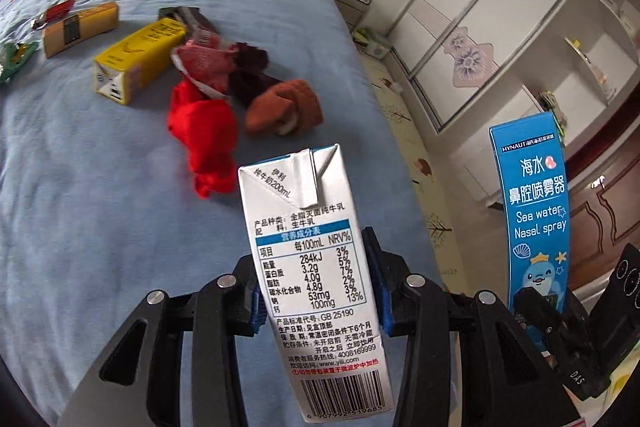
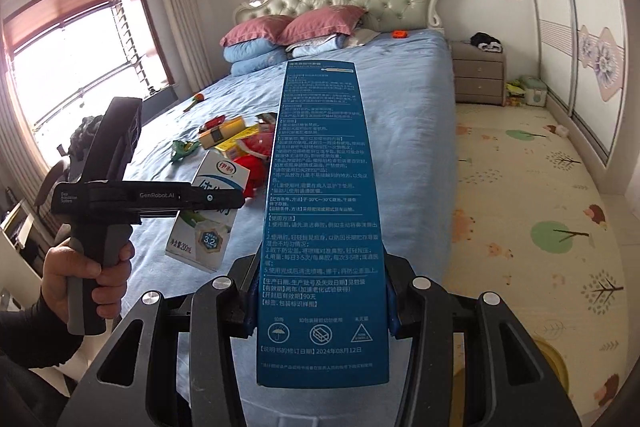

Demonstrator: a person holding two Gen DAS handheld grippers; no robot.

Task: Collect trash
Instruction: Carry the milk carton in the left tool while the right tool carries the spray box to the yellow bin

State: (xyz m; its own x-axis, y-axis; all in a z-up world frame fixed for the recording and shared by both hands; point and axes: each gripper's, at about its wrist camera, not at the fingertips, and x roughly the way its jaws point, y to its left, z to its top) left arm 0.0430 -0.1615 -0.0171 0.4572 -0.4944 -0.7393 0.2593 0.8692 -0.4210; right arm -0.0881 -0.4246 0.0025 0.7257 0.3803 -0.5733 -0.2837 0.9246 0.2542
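The left gripper [image 1: 318,291] is clamping an upright milk carton [image 1: 316,267] above the blue bed [image 1: 80,207]. The right gripper [image 2: 322,303] is pinching a tall blue spray box [image 2: 320,227], held off the bed's edge. Yellow boxes [image 1: 136,61] and socks [image 1: 208,135] are lying together farther up the bed.

- The left claw [image 1: 318,291] clamps a white-and-blue milk carton [image 1: 312,267] upright between its blue pads, above a blue-sheeted bed [image 1: 80,187].
- At right, the right claw [image 1: 540,311] grips a blue nasal spray box [image 1: 534,203].
- Two yellow boxes [image 1: 134,61], red and brown socks [image 1: 204,143] and scattered wrappers lie on the bed.
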